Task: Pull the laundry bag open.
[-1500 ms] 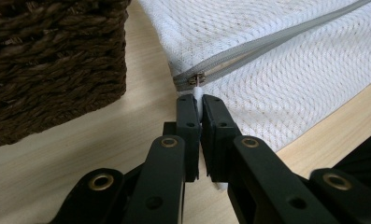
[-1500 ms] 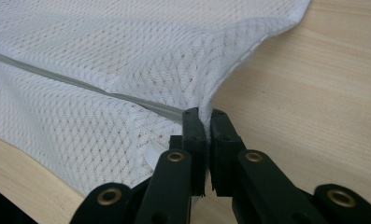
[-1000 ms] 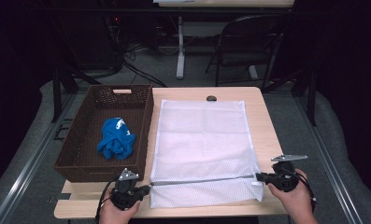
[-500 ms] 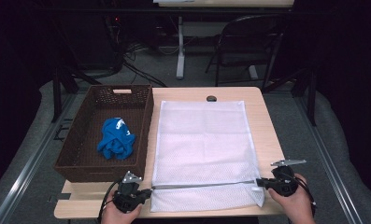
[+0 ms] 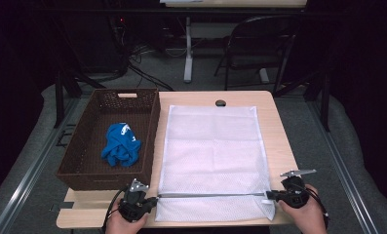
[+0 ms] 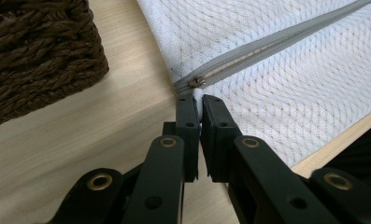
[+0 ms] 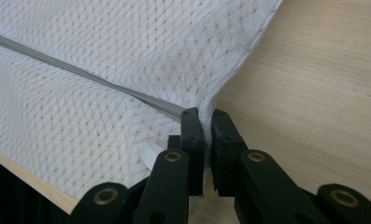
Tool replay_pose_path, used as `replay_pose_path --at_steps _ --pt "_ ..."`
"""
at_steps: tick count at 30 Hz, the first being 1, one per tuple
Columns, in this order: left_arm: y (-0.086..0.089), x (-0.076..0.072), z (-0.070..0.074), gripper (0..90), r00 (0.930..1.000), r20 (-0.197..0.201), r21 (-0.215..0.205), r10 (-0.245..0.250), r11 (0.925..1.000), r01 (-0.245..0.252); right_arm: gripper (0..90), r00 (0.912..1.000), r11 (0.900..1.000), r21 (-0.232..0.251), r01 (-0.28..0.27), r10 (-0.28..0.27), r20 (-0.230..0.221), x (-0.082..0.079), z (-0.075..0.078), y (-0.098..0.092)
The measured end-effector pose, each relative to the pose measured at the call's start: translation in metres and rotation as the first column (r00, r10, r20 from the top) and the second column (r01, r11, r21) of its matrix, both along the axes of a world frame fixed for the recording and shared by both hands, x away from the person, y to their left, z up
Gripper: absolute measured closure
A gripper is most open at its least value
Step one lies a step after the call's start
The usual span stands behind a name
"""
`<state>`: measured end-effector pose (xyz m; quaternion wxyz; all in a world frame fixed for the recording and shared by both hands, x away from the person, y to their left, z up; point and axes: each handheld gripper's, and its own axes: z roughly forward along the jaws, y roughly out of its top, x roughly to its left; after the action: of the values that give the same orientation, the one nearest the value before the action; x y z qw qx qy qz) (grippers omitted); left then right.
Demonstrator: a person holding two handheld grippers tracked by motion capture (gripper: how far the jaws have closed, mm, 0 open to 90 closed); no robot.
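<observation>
Where the person's two hands come in at the near edge of the table [image 5: 279, 122], each holds a gripper at one end of a grey zipper [image 5: 210, 195] that runs taut across the near end of a white mesh laundry bag [image 5: 213, 146]. Left gripper [image 5: 154, 199]: jaws together, clamped on the small white tab at the zipper's end; in the left gripper view the metal slider [image 6: 195, 82] sits just beyond the tips of the left gripper [image 6: 199, 99], and the zipper [image 6: 276, 44] runs away from it up and to the right over the mesh bag [image 6: 276, 93]. Right gripper [image 5: 270, 196]: jaws together, pinched on the bag's fabric at the other end of the zipper; in the right gripper view the mesh bag [image 7: 103, 70] gathers into folds right at the tips of the right gripper [image 7: 204, 112], and the zipper [image 7: 80, 72] leads off to the upper left. Bag: flat on the table, spread away from both grippers, its near corners beside them. Woven brown basket [image 5: 84, 165]: just beyond the left gripper, beside the bag's edge, its wall [image 6: 38, 56] near the jaws in the left gripper view. Blue cloth [image 5: 121, 145]: crumpled inside the basket. Bare wood of the table [image 7: 314, 93]: beside the right gripper.
</observation>
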<state>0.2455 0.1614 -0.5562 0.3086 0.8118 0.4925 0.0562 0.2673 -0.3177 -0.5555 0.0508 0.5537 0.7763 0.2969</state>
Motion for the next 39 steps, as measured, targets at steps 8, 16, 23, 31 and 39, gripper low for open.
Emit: replay_pose_path --at_steps 8,16,23,31,39 --pt "0.000 0.000 0.000 81.3 1.0000 0.003 -0.013 0.003 0.9999 -0.003 81.9 0.9999 1.000 0.001 0.004 -0.004 0.014 0.000 -0.001 -0.002" --pt "-0.003 -0.003 0.002 68.0 0.9991 0.043 -0.011 -0.002 0.9999 0.003 66.0 0.9989 0.999 -0.045 0.018 -0.015 0.045 0.000 -0.001 -0.004" --pt "-0.002 -0.003 0.005 60.5 0.9980 0.063 -0.035 -0.007 0.9993 0.010 53.1 0.9915 0.995 -0.104 0.005 0.009 0.130 0.000 0.002 -0.006" --pt "-0.003 -0.006 0.013 53.4 0.9924 0.120 -0.035 -0.027 0.9989 0.032 51.2 0.9818 0.991 -0.134 0.007 0.018 0.189 -0.005 0.007 -0.006" --pt "-0.004 -0.006 0.020 52.6 0.9883 0.141 -0.041 -0.057 0.9972 0.063 50.8 0.9691 0.991 -0.132 0.006 0.027 0.245 -0.012 0.016 -0.006"
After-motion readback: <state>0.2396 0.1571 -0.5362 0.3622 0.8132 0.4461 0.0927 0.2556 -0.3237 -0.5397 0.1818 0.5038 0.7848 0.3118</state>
